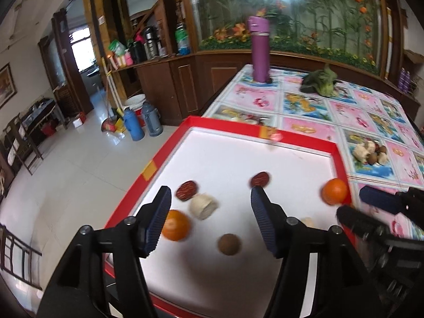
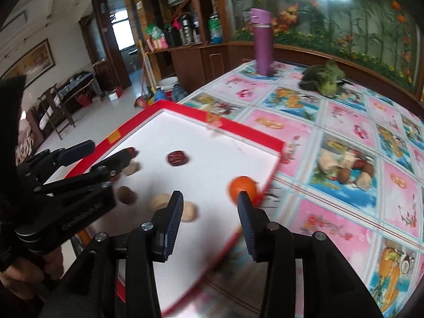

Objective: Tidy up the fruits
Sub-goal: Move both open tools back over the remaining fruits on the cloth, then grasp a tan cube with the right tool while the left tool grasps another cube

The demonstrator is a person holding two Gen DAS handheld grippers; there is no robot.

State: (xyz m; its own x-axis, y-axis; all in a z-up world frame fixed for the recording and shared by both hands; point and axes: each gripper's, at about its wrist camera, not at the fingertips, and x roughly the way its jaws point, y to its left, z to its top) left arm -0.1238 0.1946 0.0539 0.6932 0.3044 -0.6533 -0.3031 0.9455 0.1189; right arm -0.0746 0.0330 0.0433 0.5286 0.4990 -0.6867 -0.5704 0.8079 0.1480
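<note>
Table (image 2: 304, 137) (cartoon-print cloth) carries red-rimmed tray (image 2: 246, 128), purple flask (image 2: 262, 45), greens (image 2: 324, 79), fruit pile (image 2: 347, 168).

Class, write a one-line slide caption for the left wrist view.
Open left gripper hovers over a red-rimmed tray holding two oranges, dark red fruits and pale pieces on a patterned tablecloth.

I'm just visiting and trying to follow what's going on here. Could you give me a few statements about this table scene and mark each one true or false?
1. Two oranges lie in the red-rimmed tray. True: one orange by the left gripper, another orange near the tray's right edge.
2. The purple bottle stands inside the tray. False: it stands on the patterned tablecloth beyond it.
3. Both grippers are open and hold nothing. True, including the right gripper.
4. All the fruit is already in the tray. False: a small pile lies on the tablecloth.
</note>
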